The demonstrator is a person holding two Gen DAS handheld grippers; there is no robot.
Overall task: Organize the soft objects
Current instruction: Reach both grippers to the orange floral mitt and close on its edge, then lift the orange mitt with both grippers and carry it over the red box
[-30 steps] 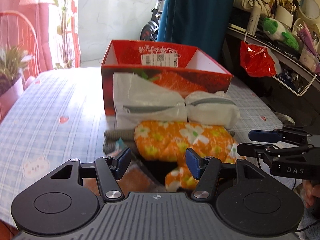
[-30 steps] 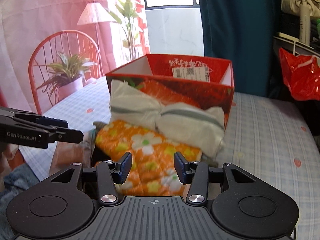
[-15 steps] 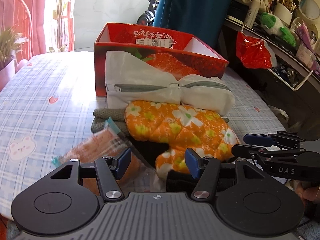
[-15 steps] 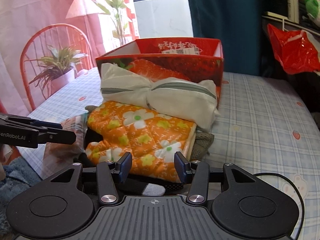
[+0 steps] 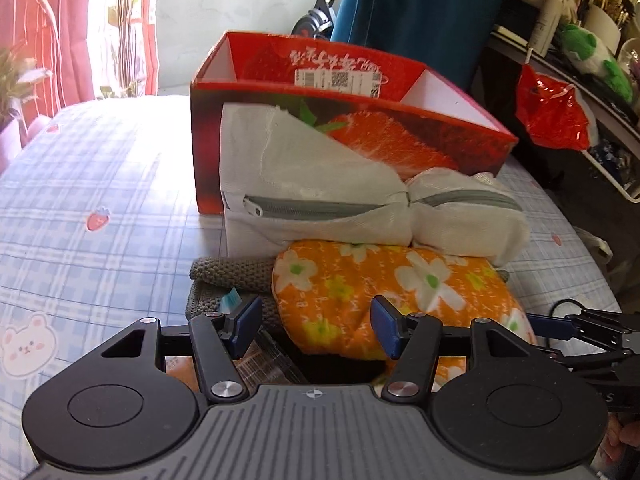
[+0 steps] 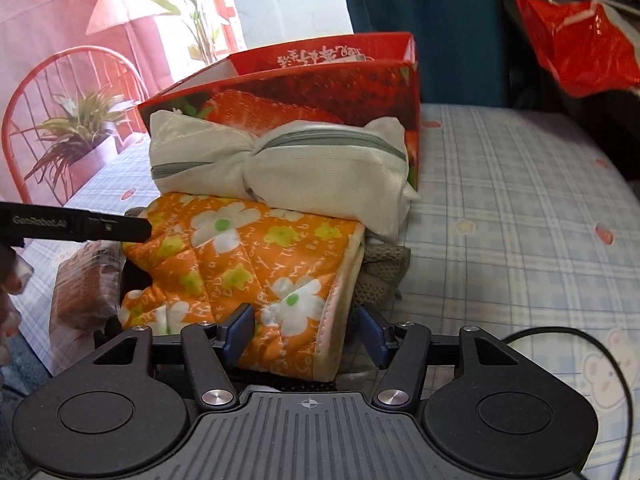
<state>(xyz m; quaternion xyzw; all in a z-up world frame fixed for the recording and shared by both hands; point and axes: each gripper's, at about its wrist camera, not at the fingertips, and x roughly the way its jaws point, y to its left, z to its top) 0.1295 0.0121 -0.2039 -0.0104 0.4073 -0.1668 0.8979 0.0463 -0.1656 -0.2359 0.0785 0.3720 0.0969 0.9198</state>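
The orange flower-print quilted mitt point(image 6: 240, 256) lies on the blue checked tablecloth point(image 6: 520, 200), before the red strawberry-print cardboard box point(image 5: 360, 92). The right gripper point(image 6: 306, 336), jaws just widened, straddles its cuff unpressed; the left gripper point(image 5: 316, 328) hangs open above it

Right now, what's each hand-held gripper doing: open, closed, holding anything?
Left hand-held gripper: open, holding nothing.
Right hand-held gripper: open, jaws just widened, straddling the orange floral mitt, not gripping.
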